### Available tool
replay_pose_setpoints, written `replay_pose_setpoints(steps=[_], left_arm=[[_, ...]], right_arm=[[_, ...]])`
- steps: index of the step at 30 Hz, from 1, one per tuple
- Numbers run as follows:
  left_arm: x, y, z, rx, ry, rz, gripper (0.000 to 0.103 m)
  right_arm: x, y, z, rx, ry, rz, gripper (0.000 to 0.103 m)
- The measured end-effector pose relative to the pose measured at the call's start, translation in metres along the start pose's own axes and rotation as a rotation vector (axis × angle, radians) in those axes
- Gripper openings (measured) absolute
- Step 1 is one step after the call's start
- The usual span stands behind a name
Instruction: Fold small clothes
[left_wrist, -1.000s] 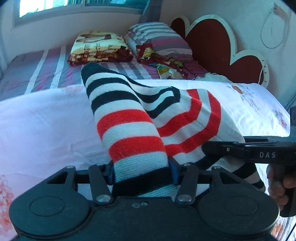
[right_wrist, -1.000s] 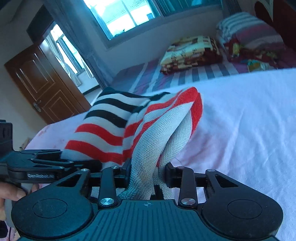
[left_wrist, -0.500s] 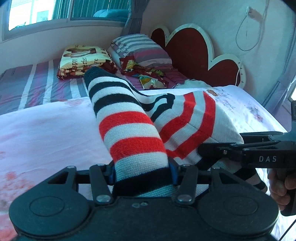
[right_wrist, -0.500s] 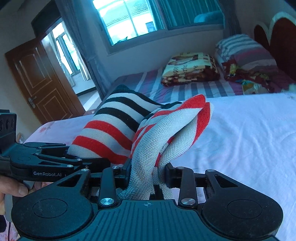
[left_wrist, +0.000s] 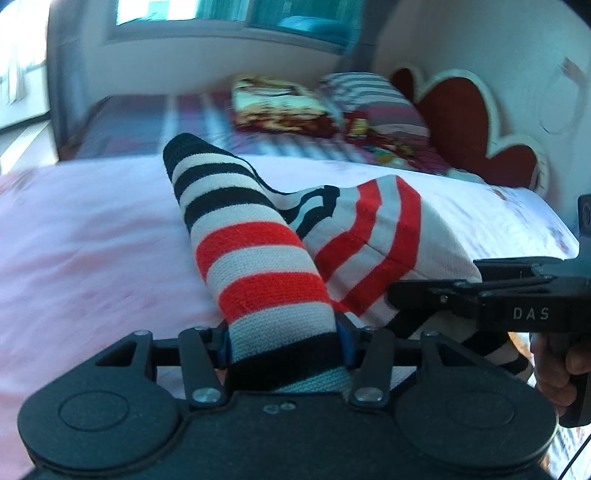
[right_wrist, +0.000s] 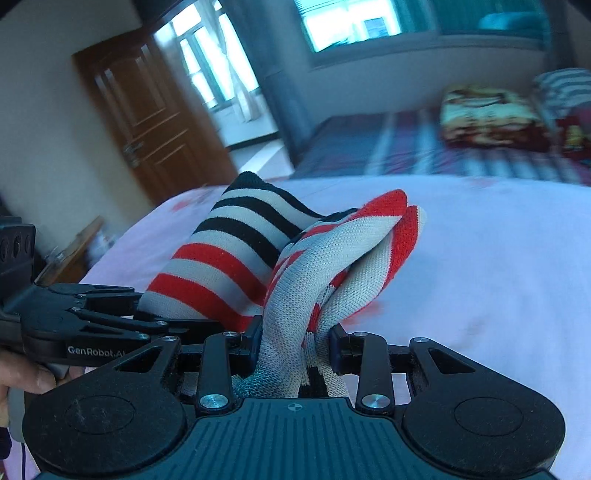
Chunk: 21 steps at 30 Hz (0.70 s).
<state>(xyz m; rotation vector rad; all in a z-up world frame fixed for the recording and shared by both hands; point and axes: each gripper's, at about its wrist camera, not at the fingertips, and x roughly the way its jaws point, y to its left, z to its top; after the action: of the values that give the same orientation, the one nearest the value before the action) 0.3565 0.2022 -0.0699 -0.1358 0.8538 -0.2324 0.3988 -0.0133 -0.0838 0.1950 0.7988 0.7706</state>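
Observation:
A knitted striped garment (left_wrist: 258, 258), red, white and black, hangs bunched between both grippers above the pink bedsheet (left_wrist: 81, 236). My left gripper (left_wrist: 282, 343) is shut on a thick roll of it. My right gripper (right_wrist: 293, 343) is shut on another gathered part of the same striped garment (right_wrist: 332, 258). In the left wrist view the right gripper (left_wrist: 406, 295) shows side-on at the right, a hand on its handle. The right wrist view shows the left gripper (right_wrist: 144, 314) at the left edge, close beside the cloth.
A folded patterned blanket (left_wrist: 277, 107) and a striped pillow (left_wrist: 369, 96) lie at the bed's far end by a red heart-shaped headboard (left_wrist: 469, 118). A brown door (right_wrist: 147, 122) and a window (right_wrist: 354, 26) stand beyond the bed (right_wrist: 498, 277).
Both grippers have swept sideways across the bed with the garment held between them. The background has shifted and blurred, with the door and window now more in view. Both grips are unchanged.

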Motion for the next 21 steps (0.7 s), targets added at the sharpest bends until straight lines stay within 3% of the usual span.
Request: replay_pose_setpoints(steps=[5, 8, 9, 10, 12, 14, 19, 21], left_arm=[[-0.013, 0.05, -0.016, -0.067, 0.016, 0.014, 0.05], [-0.004, 0.071, -0.026, -0.095, 0.047, 0.023, 0.055], [0.0, 0.08, -0.031, -0.135, 0.047, 0.014, 0.063], [0.0, 0.088, -0.035, -0.163, 0.033, 0.004, 0.078], [0.002, 0.098, -0.045, -0.18, -0.001, 0.036, 0.099], [0.001, 0.107, -0.054, -0.207, -0.032, 0.001, 0.099], [-0.004, 0.113, -0.056, -0.208, -0.045, 0.008, 0.099], [-0.019, 0.113, -0.05, -0.19, -0.053, 0.021, 0.094]], right_arm=[[0.047, 0.045, -0.01, -0.03, 0.043, 0.04, 0.034], [0.072, 0.044, -0.018, -0.015, 0.073, 0.013, 0.034], [0.08, 0.034, -0.02, 0.016, 0.087, -0.002, 0.034], [0.084, 0.025, -0.024, 0.058, 0.099, -0.006, 0.034], [0.089, 0.008, -0.031, 0.119, 0.106, 0.018, 0.034], [0.094, 0.002, -0.038, 0.141, 0.092, 0.035, 0.034], [0.104, -0.013, -0.037, 0.244, 0.08, 0.061, 0.039], [0.087, -0.012, -0.032, 0.234, 0.069, 0.027, 0.05]])
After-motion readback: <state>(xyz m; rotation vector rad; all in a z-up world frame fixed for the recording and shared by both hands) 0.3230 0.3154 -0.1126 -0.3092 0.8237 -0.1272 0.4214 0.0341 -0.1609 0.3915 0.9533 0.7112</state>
